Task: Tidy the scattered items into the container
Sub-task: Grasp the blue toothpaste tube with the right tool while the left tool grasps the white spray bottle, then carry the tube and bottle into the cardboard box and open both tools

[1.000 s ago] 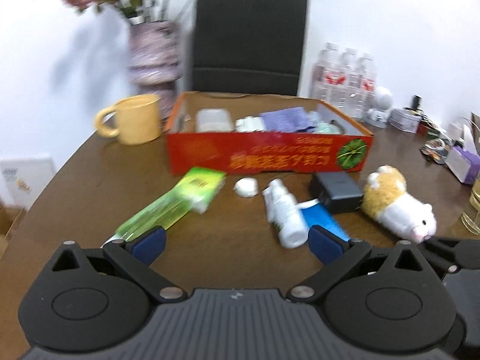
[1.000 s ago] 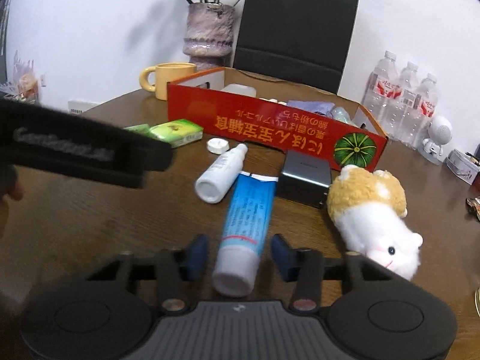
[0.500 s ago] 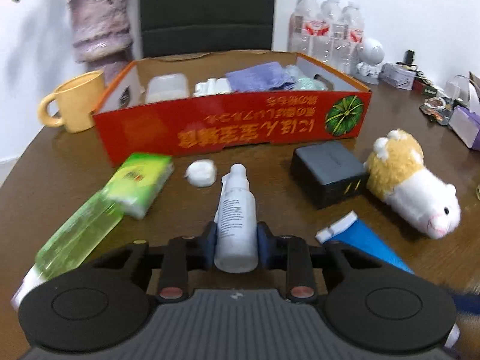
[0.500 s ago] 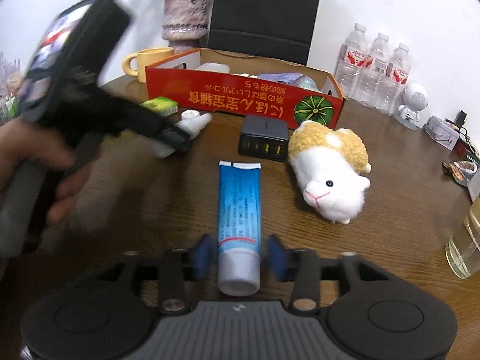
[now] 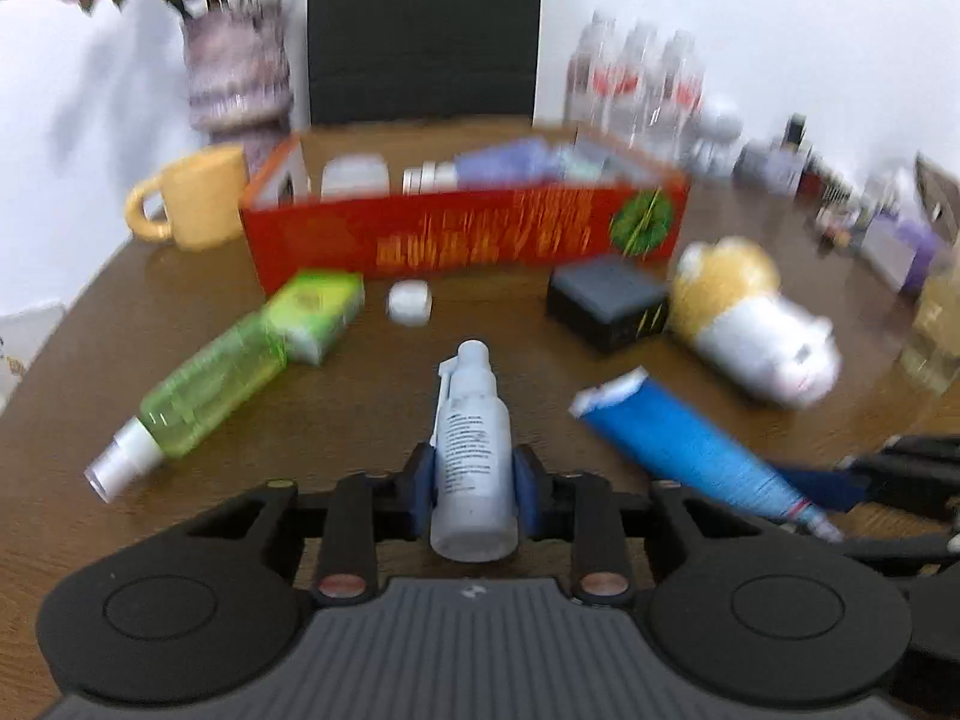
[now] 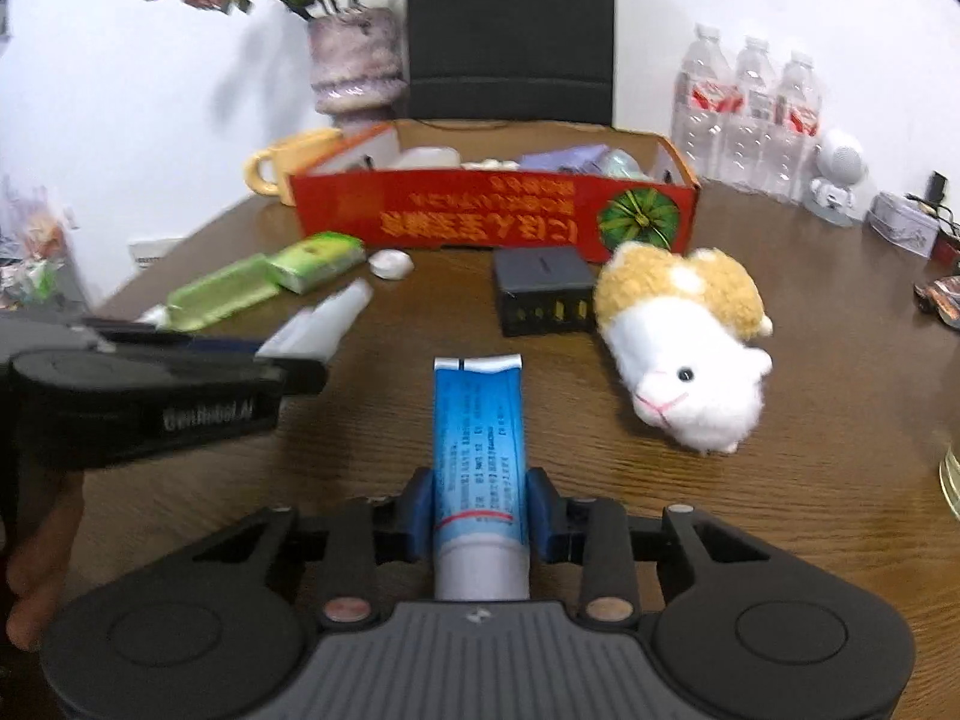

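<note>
My left gripper (image 5: 473,483) is shut on a white spray bottle (image 5: 471,450) and holds it above the table. My right gripper (image 6: 480,510) is shut on a blue tube (image 6: 480,444); the tube also shows in the left wrist view (image 5: 690,450). The red cardboard box (image 6: 492,219) stands at the back with several items inside. In front of it lie a green bottle (image 5: 204,384), a green packet (image 5: 315,312), a small white cap (image 5: 409,302), a black charger (image 6: 543,291) and a plush hamster (image 6: 684,354).
A yellow mug (image 5: 192,198) and a vase of flowers (image 6: 354,60) stand left of the box. Water bottles (image 6: 750,114) and small clutter stand at the back right. A black chair (image 6: 510,30) is behind the table. A glass (image 5: 936,324) is at the right edge.
My left gripper closed on the white spray bottle and lifted it. My right gripper closed on the blue tube and raised it slightly.
</note>
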The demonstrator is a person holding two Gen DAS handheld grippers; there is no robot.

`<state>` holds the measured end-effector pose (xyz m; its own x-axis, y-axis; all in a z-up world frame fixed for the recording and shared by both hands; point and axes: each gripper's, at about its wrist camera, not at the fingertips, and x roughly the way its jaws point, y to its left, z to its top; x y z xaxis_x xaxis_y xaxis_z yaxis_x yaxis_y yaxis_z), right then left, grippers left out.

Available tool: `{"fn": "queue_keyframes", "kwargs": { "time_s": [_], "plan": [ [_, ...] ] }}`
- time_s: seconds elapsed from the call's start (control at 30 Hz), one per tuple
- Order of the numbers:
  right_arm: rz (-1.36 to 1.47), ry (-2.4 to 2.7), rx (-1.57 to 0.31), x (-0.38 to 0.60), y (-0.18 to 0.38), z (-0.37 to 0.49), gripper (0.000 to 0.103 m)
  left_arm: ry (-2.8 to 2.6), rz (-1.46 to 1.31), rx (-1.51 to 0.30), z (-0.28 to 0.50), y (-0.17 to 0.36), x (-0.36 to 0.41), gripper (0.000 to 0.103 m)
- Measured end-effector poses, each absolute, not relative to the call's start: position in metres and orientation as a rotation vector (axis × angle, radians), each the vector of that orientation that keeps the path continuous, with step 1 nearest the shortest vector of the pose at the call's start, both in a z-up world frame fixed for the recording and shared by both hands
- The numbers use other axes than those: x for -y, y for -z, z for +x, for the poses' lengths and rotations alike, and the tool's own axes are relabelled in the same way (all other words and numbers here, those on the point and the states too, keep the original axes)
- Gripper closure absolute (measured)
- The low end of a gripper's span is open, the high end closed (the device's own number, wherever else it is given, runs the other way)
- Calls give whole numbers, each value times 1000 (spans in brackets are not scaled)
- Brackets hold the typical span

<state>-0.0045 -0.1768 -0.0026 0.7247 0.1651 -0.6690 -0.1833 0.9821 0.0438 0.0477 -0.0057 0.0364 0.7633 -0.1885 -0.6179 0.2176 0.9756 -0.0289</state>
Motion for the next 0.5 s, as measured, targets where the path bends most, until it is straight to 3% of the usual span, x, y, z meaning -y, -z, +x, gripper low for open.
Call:
{"fn": "queue_keyframes", "kwargs": {
  "time_s": [0.27, 0.5],
  "plan": [
    [22, -216, -572, 190, -66, -2, 72, 304, -75, -537, 67, -100, -18, 75],
    [-19, -97, -504, 208, -100, 99, 72, 306, -75, -520, 169, -144, -29, 75]
  ]
}}
